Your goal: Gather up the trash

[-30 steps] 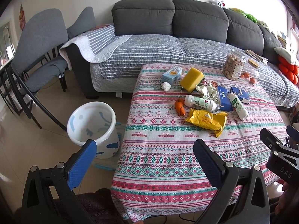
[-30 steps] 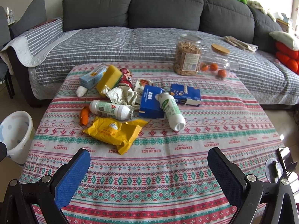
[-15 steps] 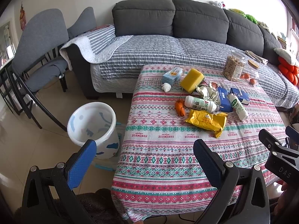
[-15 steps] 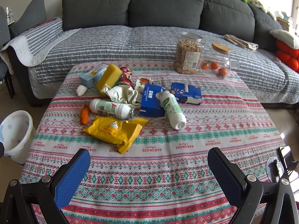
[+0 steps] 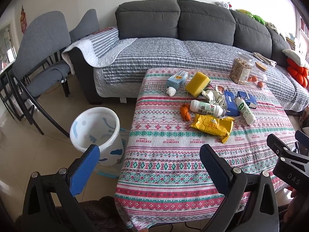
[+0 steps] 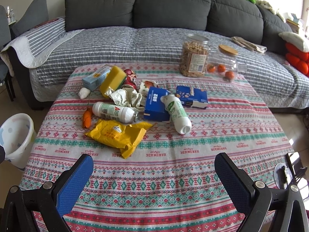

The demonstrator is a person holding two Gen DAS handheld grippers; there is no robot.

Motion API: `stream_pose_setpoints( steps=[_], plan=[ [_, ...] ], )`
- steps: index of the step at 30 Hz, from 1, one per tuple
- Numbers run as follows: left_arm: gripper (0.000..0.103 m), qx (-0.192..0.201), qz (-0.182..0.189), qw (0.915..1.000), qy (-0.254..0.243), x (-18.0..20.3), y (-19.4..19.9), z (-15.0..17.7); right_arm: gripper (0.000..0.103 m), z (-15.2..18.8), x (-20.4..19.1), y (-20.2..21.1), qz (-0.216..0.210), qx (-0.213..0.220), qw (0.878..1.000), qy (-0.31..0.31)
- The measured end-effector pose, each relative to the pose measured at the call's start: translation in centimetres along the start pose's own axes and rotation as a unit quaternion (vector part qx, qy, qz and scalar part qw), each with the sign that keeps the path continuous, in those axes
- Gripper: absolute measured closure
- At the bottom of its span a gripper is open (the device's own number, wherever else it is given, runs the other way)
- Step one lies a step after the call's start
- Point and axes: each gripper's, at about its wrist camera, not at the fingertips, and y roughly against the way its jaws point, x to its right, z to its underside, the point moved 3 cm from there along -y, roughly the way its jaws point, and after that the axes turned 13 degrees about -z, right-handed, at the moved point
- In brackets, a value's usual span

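Note:
A pile of trash lies on the patterned tablecloth [image 6: 212,145]: a yellow wrapper [image 6: 117,135] [image 5: 212,124], two white bottles [image 6: 114,112] [image 6: 178,114], crumpled paper [image 6: 125,96], blue boxes [image 6: 156,104] [image 6: 192,96], a yellow sponge [image 6: 113,81] and an orange peel [image 6: 87,118]. A white bin [image 5: 96,133] [image 6: 15,137] stands on the floor left of the table. My left gripper [image 5: 149,154] is open over the table's near-left corner. My right gripper [image 6: 153,164] is open above the near edge, short of the wrapper. Both hold nothing.
A jar of snacks [image 6: 194,56] and a glass jar with oranges [image 6: 224,63] stand at the table's far right. A grey sofa [image 6: 135,38] runs behind the table. Grey chairs [image 5: 38,58] stand at the left. The right gripper's body [image 5: 285,162] shows at the left view's right edge.
Both views have drifted back and up slightly, so the table looks a little farther away. Nothing on the table has moved and both grippers stay open.

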Motion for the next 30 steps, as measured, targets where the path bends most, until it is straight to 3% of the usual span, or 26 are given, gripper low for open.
stream_pose_setpoints(
  steps=[19, 24, 26, 30],
  plan=[
    [0.000, 0.001, 0.002, 1.0000, 0.000, -0.3, -0.4, -0.1, 0.000, 0.0, 0.0, 0.0, 0.002, 0.003, 1.000, 0.003],
    [0.000, 0.009, 0.043, 0.9990, -0.003, -0.1, -1.2, -0.9, 0.000, -0.2, 0.6, 0.0, -0.005, 0.003, 1.000, -0.005],
    [0.000, -0.004, 0.062, 0.9979, -0.016, 0.3, -2.3, -1.7, 0.000, -0.6, 1.0, -0.1, -0.008, 0.002, 1.000, -0.008],
    [0.000, -0.028, 0.087, 0.9952, -0.036, 1.4, -4.2, -3.7, 0.000, -1.9, 2.7, -1.7, -0.020, -0.038, 0.999, -0.012]
  ],
)
